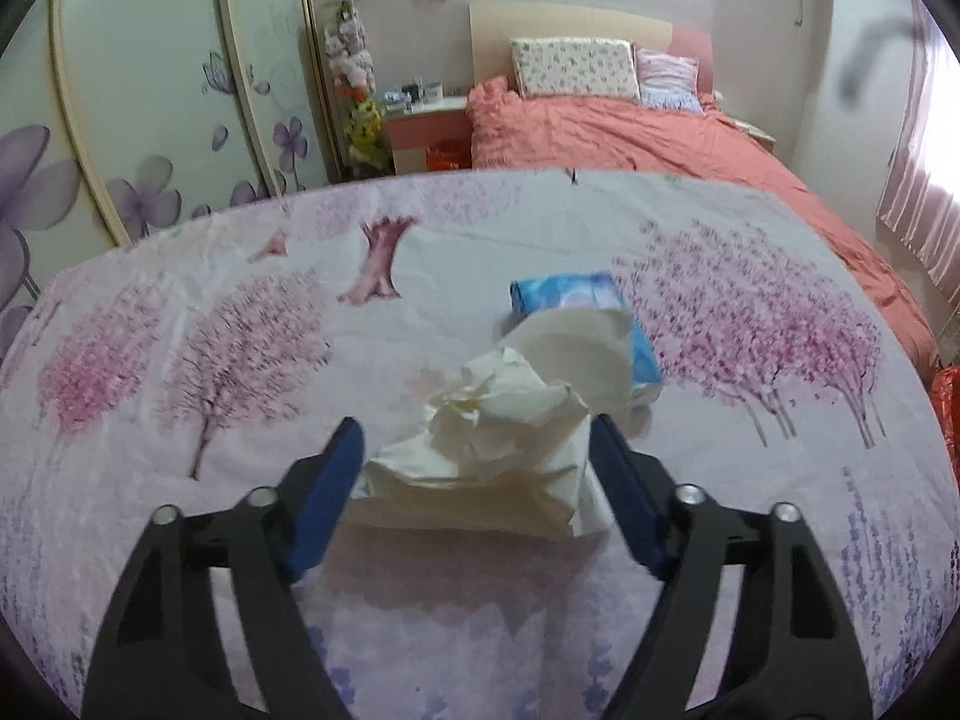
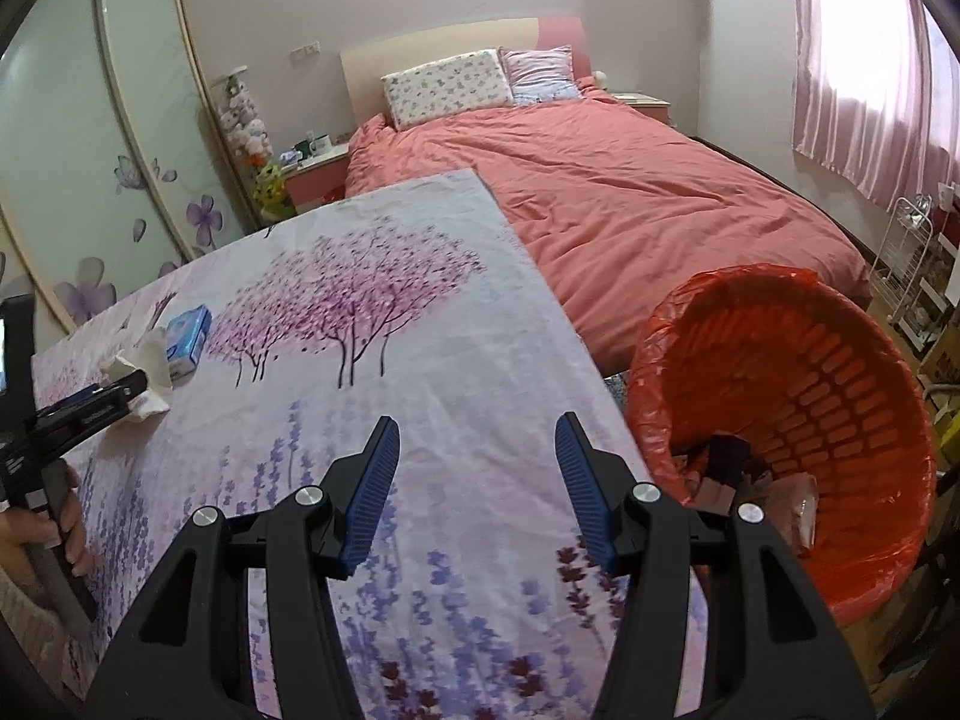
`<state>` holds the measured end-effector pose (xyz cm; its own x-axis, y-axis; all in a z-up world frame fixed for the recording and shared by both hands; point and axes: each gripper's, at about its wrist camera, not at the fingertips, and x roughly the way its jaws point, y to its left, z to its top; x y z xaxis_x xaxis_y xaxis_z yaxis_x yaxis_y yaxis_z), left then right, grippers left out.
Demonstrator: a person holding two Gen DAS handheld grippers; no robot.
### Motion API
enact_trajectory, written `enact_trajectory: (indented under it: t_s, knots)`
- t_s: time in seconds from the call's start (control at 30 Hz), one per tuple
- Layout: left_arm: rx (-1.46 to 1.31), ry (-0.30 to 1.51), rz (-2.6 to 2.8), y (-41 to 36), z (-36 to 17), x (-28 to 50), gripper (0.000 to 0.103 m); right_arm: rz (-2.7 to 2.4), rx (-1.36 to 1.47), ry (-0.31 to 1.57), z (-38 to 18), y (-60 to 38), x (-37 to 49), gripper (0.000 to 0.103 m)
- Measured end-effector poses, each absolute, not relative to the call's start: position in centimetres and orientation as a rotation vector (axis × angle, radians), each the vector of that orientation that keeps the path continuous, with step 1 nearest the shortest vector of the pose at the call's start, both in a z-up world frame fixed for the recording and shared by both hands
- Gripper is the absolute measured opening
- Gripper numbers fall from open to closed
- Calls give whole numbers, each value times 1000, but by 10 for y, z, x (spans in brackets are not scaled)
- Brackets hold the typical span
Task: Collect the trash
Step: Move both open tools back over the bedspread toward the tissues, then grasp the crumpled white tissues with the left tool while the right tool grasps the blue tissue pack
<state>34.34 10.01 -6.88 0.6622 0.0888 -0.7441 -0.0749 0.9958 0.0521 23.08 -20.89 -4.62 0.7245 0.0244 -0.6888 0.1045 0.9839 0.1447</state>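
Observation:
A crumpled white tissue (image 1: 498,438) lies on the flower-printed tablecloth (image 1: 180,360), right in front of a blue tissue pack (image 1: 576,300). My left gripper (image 1: 476,423) stands open around the tissue, one blue pad on each side; the paper's edges reach both pads without looking squeezed. In the right wrist view the same tissue (image 2: 144,372), pack (image 2: 189,333) and left gripper (image 2: 129,387) sit at the far left. My right gripper (image 2: 478,422) hangs open and empty over the cloth near the table's right edge. Just right of it stands a basket lined with a red bag (image 2: 750,276), with scraps inside.
A bed with a coral cover (image 2: 630,192) lies beyond the table. A wardrobe with flower-painted sliding doors (image 1: 150,120) fills the left wall. A white wire rack (image 2: 906,276) stands at the far right. A person's hand (image 2: 36,528) holds the left gripper's handle.

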Motion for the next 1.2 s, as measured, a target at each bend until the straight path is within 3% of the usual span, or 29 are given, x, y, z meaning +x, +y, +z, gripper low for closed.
enact_trajectory:
  t_s: [0.27, 0.77, 1.2]
  knots:
    - [0, 826, 109, 117, -68, 339, 53, -26, 155, 783, -50, -189, 233, 55]
    - [-53, 845, 325, 230, -69, 299, 54, 105, 89, 789, -53, -96, 261, 55]
    - [-103, 896, 311, 244, -78, 303, 57, 205, 97, 796, -54, 8, 325, 55]
